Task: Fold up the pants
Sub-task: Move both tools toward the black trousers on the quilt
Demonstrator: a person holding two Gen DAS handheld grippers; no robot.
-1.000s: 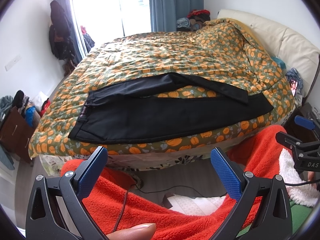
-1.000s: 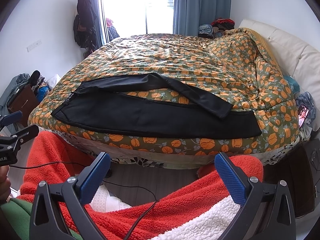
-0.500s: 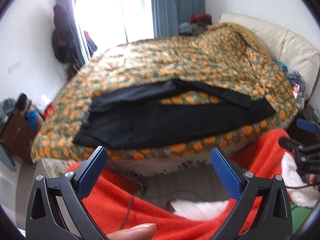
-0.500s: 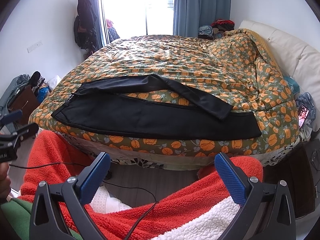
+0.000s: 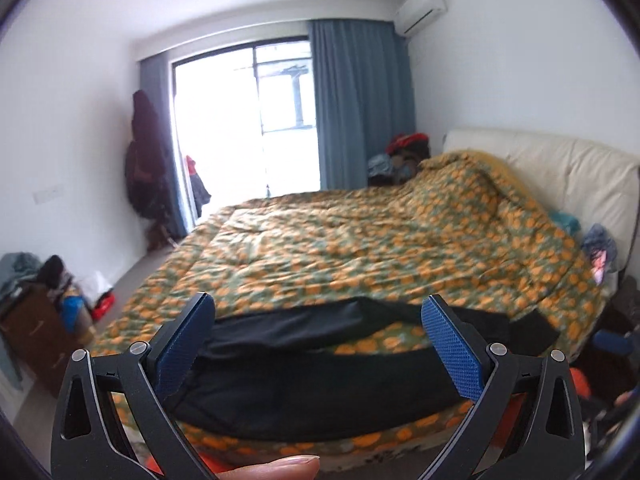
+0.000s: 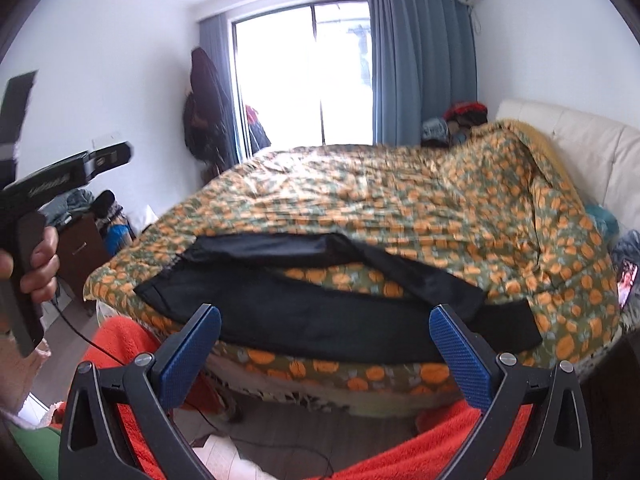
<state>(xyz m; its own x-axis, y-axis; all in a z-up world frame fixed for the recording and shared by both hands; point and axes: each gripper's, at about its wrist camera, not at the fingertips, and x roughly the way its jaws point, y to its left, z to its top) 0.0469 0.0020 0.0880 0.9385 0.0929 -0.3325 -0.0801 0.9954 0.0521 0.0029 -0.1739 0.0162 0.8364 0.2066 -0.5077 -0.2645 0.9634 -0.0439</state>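
Note:
Black pants (image 5: 320, 384) lie spread along the near edge of the bed, waist to the left, the two legs apart and running right; they also show in the right wrist view (image 6: 320, 312). My left gripper (image 5: 318, 352) is open and empty, in the air before the bed's edge. My right gripper (image 6: 324, 354) is open and empty, a little short of the bed. The left gripper's body shows in a hand at the left of the right wrist view (image 6: 60, 180).
The bed carries an orange-and-green quilt (image 6: 400, 200) with a cream headboard (image 6: 580, 148) at the right. A wooden cabinet (image 6: 80, 248) with clutter stands left of the bed. A red fleece (image 6: 420, 448) and a cable (image 6: 280, 444) lie below the grippers.
Both grippers have risen and tilted up, so the window and ceiling now show. The left one has come closer to the bed's edge. Both stay open; the pants have not moved.

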